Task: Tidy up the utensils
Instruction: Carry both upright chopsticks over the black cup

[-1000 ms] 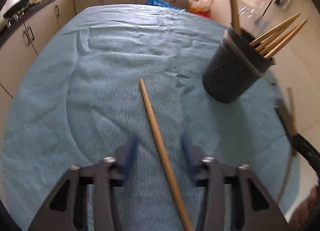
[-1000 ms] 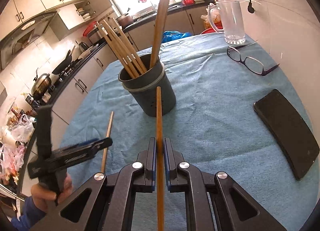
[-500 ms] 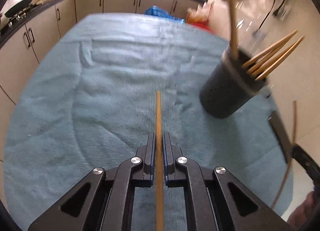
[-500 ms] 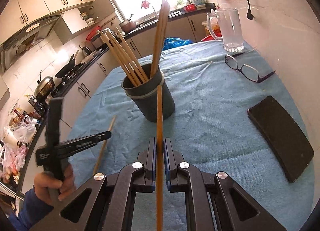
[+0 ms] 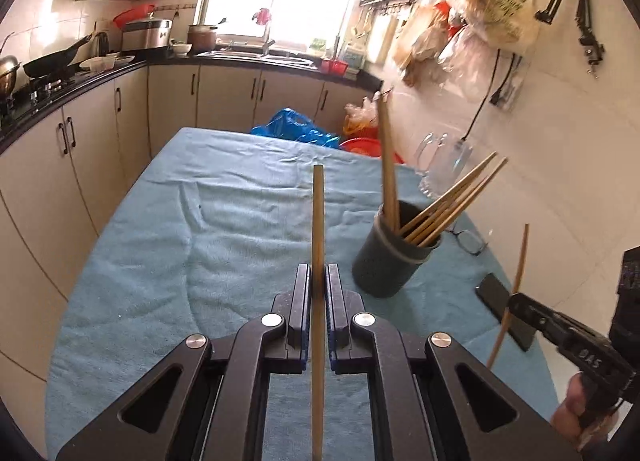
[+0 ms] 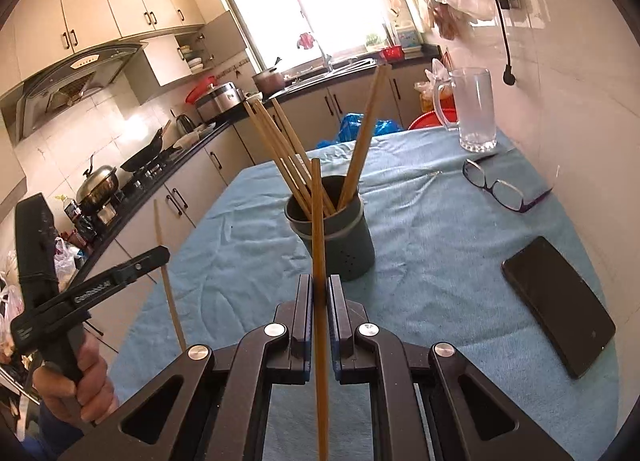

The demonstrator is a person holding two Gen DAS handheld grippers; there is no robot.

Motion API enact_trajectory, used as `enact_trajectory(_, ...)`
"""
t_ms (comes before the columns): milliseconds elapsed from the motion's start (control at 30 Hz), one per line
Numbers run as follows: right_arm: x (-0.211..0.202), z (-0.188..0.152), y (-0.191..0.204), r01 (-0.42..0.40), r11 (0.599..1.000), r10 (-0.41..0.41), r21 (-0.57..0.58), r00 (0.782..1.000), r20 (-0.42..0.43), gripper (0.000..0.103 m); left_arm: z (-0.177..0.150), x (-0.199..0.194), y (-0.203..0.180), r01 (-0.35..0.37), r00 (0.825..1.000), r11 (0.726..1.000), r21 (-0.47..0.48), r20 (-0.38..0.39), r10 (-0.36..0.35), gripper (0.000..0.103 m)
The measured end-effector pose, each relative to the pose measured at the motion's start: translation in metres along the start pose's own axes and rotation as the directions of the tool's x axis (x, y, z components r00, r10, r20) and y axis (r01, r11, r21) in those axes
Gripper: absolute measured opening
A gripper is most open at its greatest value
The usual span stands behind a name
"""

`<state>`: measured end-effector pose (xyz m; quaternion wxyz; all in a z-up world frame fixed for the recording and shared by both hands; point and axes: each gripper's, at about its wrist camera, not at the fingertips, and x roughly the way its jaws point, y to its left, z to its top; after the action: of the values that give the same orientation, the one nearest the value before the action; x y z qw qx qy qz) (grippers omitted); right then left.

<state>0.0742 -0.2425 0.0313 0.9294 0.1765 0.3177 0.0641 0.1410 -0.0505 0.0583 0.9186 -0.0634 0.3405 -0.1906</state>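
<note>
Chopsticks clamped in both of my grippers, above the blue-towelled table (image 5: pixel 240 221).

Largest in my view is the table under its blue towel, and on it the dark grey utensil holder (image 6: pixel 344 245) stands upright with several wooden chopsticks (image 6: pixel 280 149) leaning out of it. Near the wall I see a black phone (image 6: pixel 560 301) lying flat, a clear glass jug (image 6: pixel 472 109) and a pair of glasses (image 6: pixel 500 189), all apart from the holder. My left gripper (image 5: pixel 318 285) has its jaws closed on the left chopstick (image 5: pixel 318 221), which points ahead, clear of the towel. My right gripper (image 6: pixel 320 293) is likewise squeezed on the right chopstick (image 6: pixel 318 221), whose tip lines up in front of the holder.
</note>
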Motion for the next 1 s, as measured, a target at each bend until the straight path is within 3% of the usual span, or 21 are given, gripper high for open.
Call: enact_trajectory(1000, -0.014, 0.009, 0.004, 0.000, 1.000, 0.000, 0.011, 0.998, 0.065, 0.008, 0.009, -0.017, -0.014, 0.032, 0.999, 0.999, 0.022, 0.039, -0.033, 0.006)
